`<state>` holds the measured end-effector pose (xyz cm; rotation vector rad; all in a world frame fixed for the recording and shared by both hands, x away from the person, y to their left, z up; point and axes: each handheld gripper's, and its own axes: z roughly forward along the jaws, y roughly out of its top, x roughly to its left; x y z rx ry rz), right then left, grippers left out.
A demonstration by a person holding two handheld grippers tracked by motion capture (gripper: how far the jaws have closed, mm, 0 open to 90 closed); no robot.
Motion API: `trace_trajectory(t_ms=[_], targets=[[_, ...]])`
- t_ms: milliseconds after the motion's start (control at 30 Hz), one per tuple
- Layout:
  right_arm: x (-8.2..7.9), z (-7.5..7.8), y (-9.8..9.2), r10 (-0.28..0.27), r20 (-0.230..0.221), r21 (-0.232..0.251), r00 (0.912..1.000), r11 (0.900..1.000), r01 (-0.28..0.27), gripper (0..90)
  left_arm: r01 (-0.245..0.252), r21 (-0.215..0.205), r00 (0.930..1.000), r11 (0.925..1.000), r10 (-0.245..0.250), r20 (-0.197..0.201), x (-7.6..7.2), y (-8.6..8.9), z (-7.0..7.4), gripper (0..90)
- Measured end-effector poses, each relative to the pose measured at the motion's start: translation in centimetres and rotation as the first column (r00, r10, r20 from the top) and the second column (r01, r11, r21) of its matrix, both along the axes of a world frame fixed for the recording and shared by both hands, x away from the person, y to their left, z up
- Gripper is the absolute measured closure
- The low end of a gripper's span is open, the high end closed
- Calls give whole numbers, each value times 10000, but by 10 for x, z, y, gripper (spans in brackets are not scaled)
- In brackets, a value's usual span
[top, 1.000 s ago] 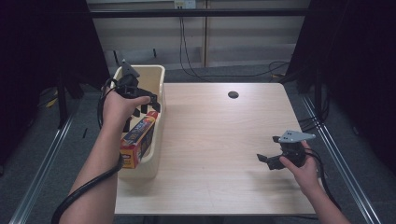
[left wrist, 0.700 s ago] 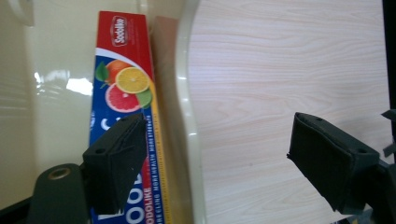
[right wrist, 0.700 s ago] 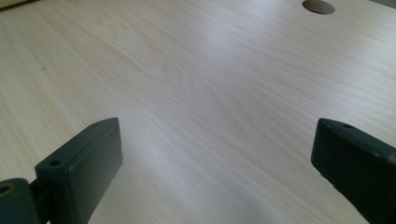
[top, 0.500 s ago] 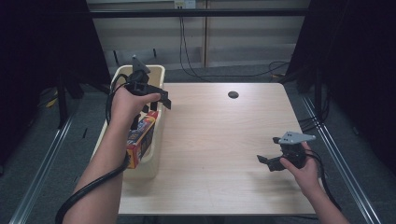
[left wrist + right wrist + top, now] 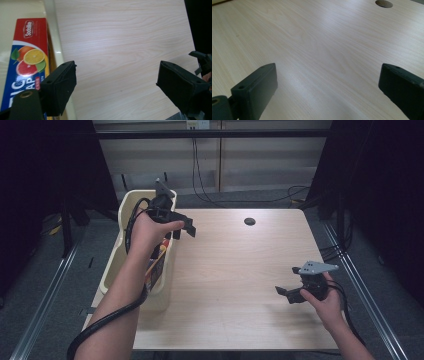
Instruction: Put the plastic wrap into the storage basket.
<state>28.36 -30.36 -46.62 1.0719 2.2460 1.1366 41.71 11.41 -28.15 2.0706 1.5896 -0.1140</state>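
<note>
A red box of cling wrap (image 5: 157, 266) with citrus fruit printed on it (image 5: 29, 57) lies in the cream bin (image 5: 121, 251) at the table's left edge. My left gripper (image 5: 184, 229) hovers just right of the bin's rim (image 5: 53, 37), over the wooden table. It is open and its jaws have just been opening, with nothing between them (image 5: 116, 72). My right gripper (image 5: 288, 282) is held low over the table's near right part. It is open too, with bare wood between its jaws (image 5: 327, 72).
The light wooden table (image 5: 235, 270) has a round cable hole (image 5: 249, 221) at its far side, which also shows in the right gripper view (image 5: 384, 3). A black cable (image 5: 107, 320) trails from my left gripper. Metal rails (image 5: 45, 300) run on the floor either side.
My left gripper has moved right, from above the bin to above the table beside its rim. The box stays in the bin. The right gripper has kept still.
</note>
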Motion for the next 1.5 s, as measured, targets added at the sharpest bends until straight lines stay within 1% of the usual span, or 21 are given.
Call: trace_trajectory(t_ms=[100, 167, 300, 400, 567, 633, 667, 867, 933, 967, 1033, 1067, 1133, 1167, 1200, 1267, 1300, 1367, 1400, 1467, 1500], targets=[[0, 0, 0, 1, 32, 27, 10000, 10000, -1, 22, 191, 27, 9998, 9998, -191, 41, 0, -7, -2, 148], [0, 0, 0, 1, 36, 23, 10000, 10000, -2, 22, 360, -39, 9994, 9993, -360, 13, 0, -11, -3, 148], [0, 0, 0, 43, 2, 26, 10000, 10000, -43, 22, 479, -18, 9988, 9988, -479, 63, -1, -17, -3, 144], [0, 1, 0, 10, 30, -2, 10000, 10000, -10, 22, 629, -79, 9980, 9980, -628, 111, -2, -23, -4, 145], [0, 0, 0, 100, -1, 18, 9999, 9999, -100, 22, 945, -156, 9954, 9954, -942, 188, -4, -33, -7, 144], [0, 0, 1, 51, 35, 8, 10000, 10000, -51, 22, 1025, -198, 9946, 9945, -1021, 189, -5, -37, -7, 144], [0, 0, 1, 46, 28, 17, 10000, 10000, -47, 22, 1077, -358, 9941, 9935, -1071, 196, -6, -40, -8, 144], [0, 0, 0, 60, 4, 26, 10000, 10000, -60, 22, 1384, -429, 9902, 9895, -1373, 267, -9, -52, -12, 145], [0, 0, 0, 83, -4, 21, 10000, 10000, -83, 22, 1446, -562, 9893, 9879, -1431, 287, -10, -56, -15, 144], [0, 0, 1, 63, 38, -1, 10000, 10000, -63, 22, 1494, -506, 9885, 9875, -1480, 310, -10, -57, -16, 142], [0, 0, 0, 72, 21, 9, 10000, 10000, -72, 22, 1470, -639, 9889, 9871, -1452, 309, -12, -60, -19, 142], [0, 0, 0, 70, 13, 35, 10000, 10000, -70, 22, 1572, -608, 9873, 9857, -1555, 321, -12, -61, -21, 142], [0, 0, 0, 63, 10, 26, 10000, 10000, -63, 22, 1663, -710, 9859, 9835, -1644, 322, -14, -65, -24, 141], [0, 0, 0, 67, 7, 21, 10000, 10000, -67, 22, 1632, -719, 9864, 9840, -1612, 324, -15, -67, -25, 139], [0, 0, 0, 77, 5, 24, 10000, 10000, -77, 22, 1785, -626, 9835, 9819, -1761, 417, -15, -68, -26, 139], [0, 0, 0, 85, 25, 14, 10000, 10000, -85, 22, 1915, -546, 9809, 9800, -1892, 448, -17, -71, -29, 137], [0, 0, 0, 96, 35, 9, 9999, 10000, -96, 22, 1874, -613, 9817, 9804, -1848, 452, -18, -72, -31, 137], [0, 0, 0, 88, 22, 17, 10000, 10000, -88, 22, 2000, -582, 9793, 9781, -1975, 449, -19, -74, -34, 134], [0, 0, 0, 86, 23, 15, 10000, 10000, -86, 22, 2001, -670, 9791, 9775, -1969, 515, -20, -75, -36, 130], [0, 1, 0, 90, 30, 19, 10000, 10000, -90, 22, 2122, -743, 9764, 9744, -2082, 582, -20, -75, -40, 124], [0, 1, 0, 89, 28, 14, 10000, 10000, -90, 22, 2069, -711, 9774, 9758, -2030, 588, -21, -75, -42, 122]])
